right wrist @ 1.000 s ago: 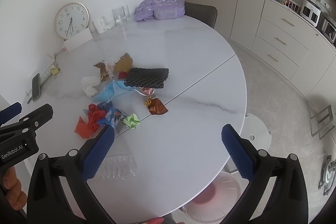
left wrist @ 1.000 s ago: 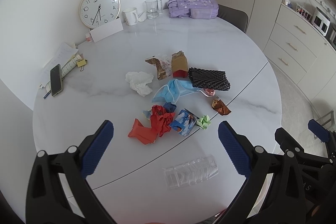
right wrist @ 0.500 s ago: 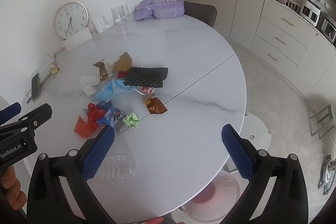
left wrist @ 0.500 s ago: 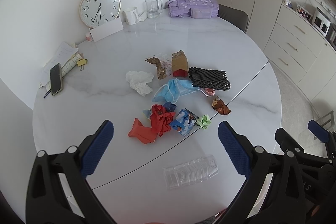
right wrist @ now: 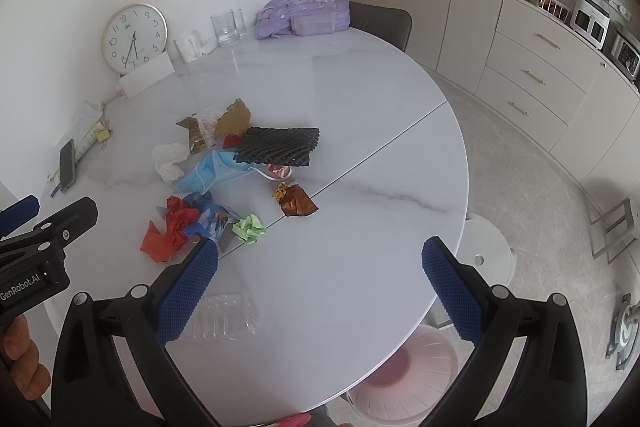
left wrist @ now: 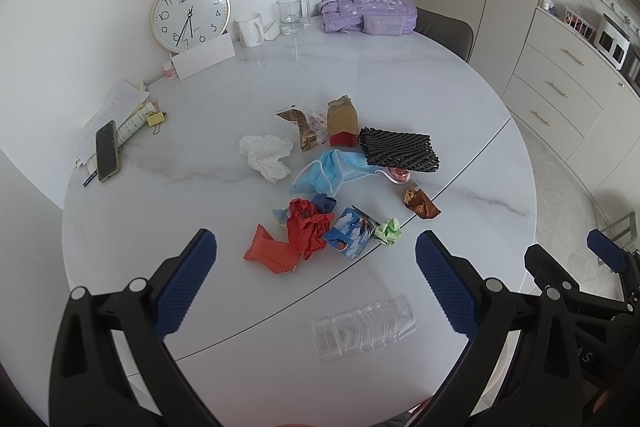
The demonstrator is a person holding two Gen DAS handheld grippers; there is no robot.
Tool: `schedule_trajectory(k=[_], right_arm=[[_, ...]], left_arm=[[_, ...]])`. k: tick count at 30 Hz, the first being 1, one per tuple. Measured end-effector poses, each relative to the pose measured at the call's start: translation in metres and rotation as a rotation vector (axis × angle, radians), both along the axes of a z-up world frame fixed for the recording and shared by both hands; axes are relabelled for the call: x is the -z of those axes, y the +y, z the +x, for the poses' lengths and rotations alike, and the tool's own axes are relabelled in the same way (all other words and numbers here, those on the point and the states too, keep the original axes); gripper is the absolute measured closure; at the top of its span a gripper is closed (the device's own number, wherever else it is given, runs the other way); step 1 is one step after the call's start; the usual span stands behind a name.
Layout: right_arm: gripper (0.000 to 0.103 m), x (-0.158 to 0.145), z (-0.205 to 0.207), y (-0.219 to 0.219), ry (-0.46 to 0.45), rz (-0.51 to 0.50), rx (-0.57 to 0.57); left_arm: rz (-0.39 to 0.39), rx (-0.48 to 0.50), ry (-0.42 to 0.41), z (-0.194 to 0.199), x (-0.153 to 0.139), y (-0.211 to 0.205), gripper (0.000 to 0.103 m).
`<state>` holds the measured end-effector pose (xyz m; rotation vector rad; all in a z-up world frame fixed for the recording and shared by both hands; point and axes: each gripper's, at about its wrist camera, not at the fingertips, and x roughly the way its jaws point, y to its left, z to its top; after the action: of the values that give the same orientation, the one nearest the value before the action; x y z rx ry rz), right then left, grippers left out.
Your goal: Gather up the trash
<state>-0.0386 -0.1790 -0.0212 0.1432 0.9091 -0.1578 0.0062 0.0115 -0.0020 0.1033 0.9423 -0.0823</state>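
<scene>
Trash lies in the middle of the round white table [left wrist: 400, 75]: red crumpled paper [left wrist: 296, 235], a blue printed wrapper [left wrist: 351, 231], a green paper ball [left wrist: 388, 231], a blue face mask [left wrist: 332, 171], white tissue [left wrist: 266, 155], black foam netting [left wrist: 400, 150], a brown bag [left wrist: 341, 119], a brown foil wrapper [left wrist: 422, 203]. A clear plastic tray [left wrist: 362, 327] lies near the front edge. My left gripper [left wrist: 316, 287] is open above the tray. My right gripper [right wrist: 320, 287] is open, with the tray [right wrist: 224, 315] by its left finger. A pink-white bin [right wrist: 404, 375] stands on the floor below the table edge.
A clock [left wrist: 190, 13], card, mug [left wrist: 248, 29], glass [left wrist: 290, 15] and purple backpack [left wrist: 368, 11] stand at the back. A phone [left wrist: 106, 151] on papers lies at the left. A chair and cabinets are behind; a white stool [right wrist: 484, 251] is on the floor.
Both grippers have shifted only slightly; the right wrist view has drifted a little toward the table. Nothing was grasped or moved.
</scene>
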Motion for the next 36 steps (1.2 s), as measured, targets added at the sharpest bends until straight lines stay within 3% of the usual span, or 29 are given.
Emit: schedule_trajectory(k=[32, 34, 36], right_arm=[[0.002, 0.002, 0.0, 0.002, 0.006, 0.001, 0.004], [0.002, 0.004, 0.0, 0.002, 0.012, -0.002, 0.006], [0.002, 0.01, -0.001, 0.0, 0.026, -0.006, 0.011]], left_arm=[[0.003, 0.002, -0.001, -0.001, 0.001, 0.0, 0.008], [0.006, 0.021, 0.001, -0.001, 0.003, 0.002, 0.008], [0.006, 0.104, 0.008, 0.0, 0.01, 0.002, 0.008]])
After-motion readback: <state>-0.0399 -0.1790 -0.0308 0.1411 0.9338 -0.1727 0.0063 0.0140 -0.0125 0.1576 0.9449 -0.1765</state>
